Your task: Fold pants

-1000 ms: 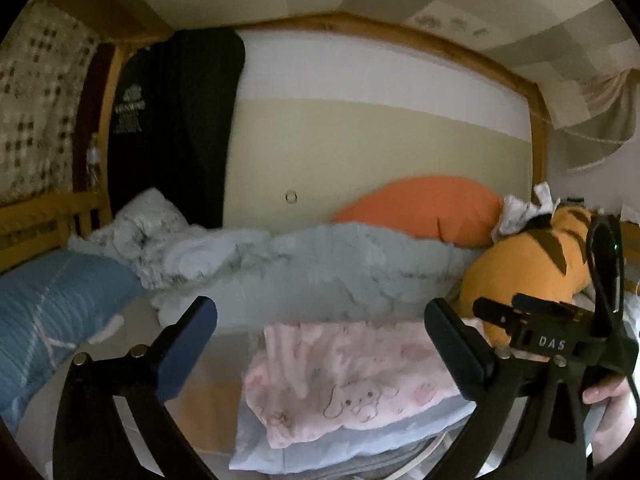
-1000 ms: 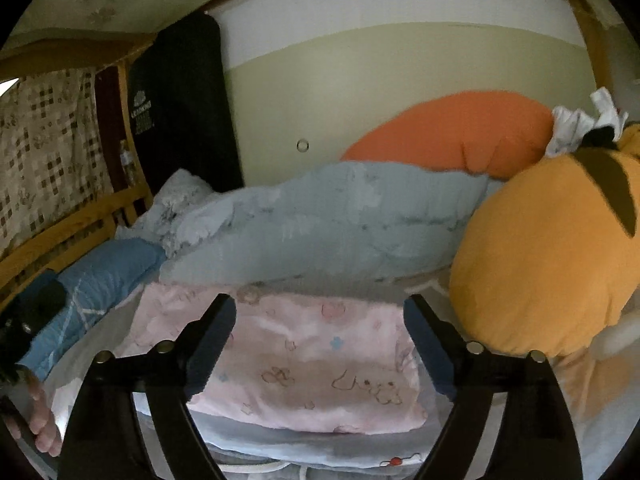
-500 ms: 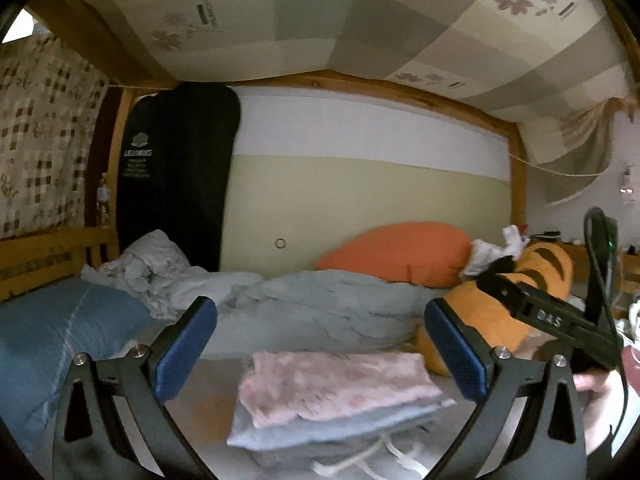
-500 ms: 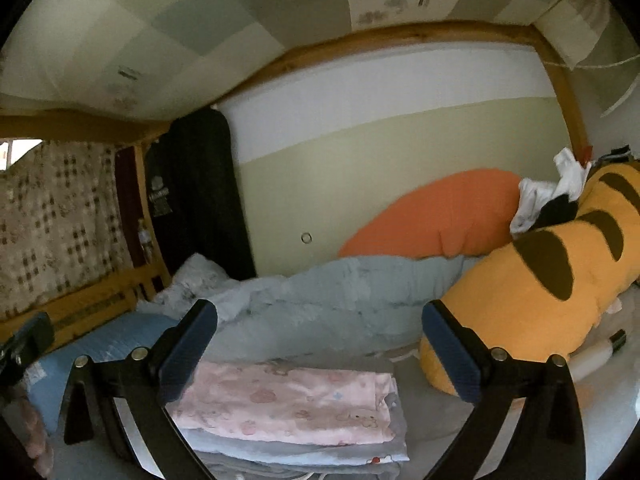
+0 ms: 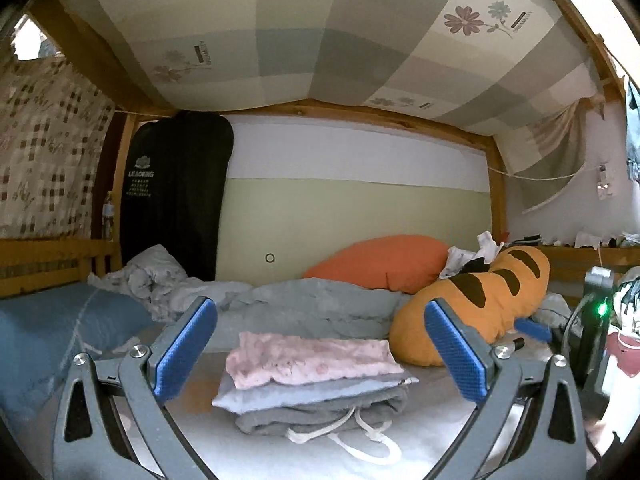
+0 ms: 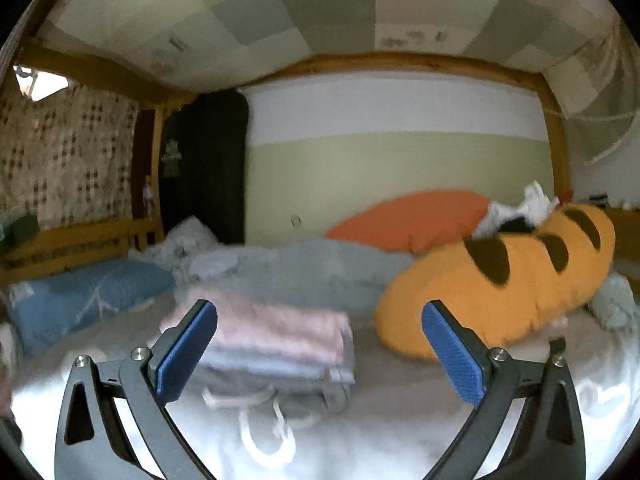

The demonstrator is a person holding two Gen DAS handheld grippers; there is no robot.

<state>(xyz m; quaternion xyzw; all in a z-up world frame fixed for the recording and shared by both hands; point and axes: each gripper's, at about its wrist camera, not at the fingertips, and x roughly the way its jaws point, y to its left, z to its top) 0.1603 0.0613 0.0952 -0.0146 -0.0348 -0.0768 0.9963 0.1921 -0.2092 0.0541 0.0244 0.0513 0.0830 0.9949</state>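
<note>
Between the left gripper [image 5: 320, 354] fingers [image 5: 185, 350]: nothing, blue pads spread wide, touching no cloth. Same for the right gripper [image 6: 319, 354], fingers [image 6: 451, 352] fully apart and empty. Just beyond, on the bed [image 5: 432, 432], lying free: pink printed pants [image 5: 312, 362], folded flat atop a light blue garment [image 5: 308, 394] and grey drawstring pants [image 5: 320, 414], white cord [image 5: 360, 440] trailing forward. Compared with a second ago, farther from both cameras, more ceiling cloth showing. Likely meaning: fold done, stack released. Off to the right, an orange striped plush [image 5: 480, 308]; behind, a rumpled grey blanket [image 5: 312, 308].
</note>
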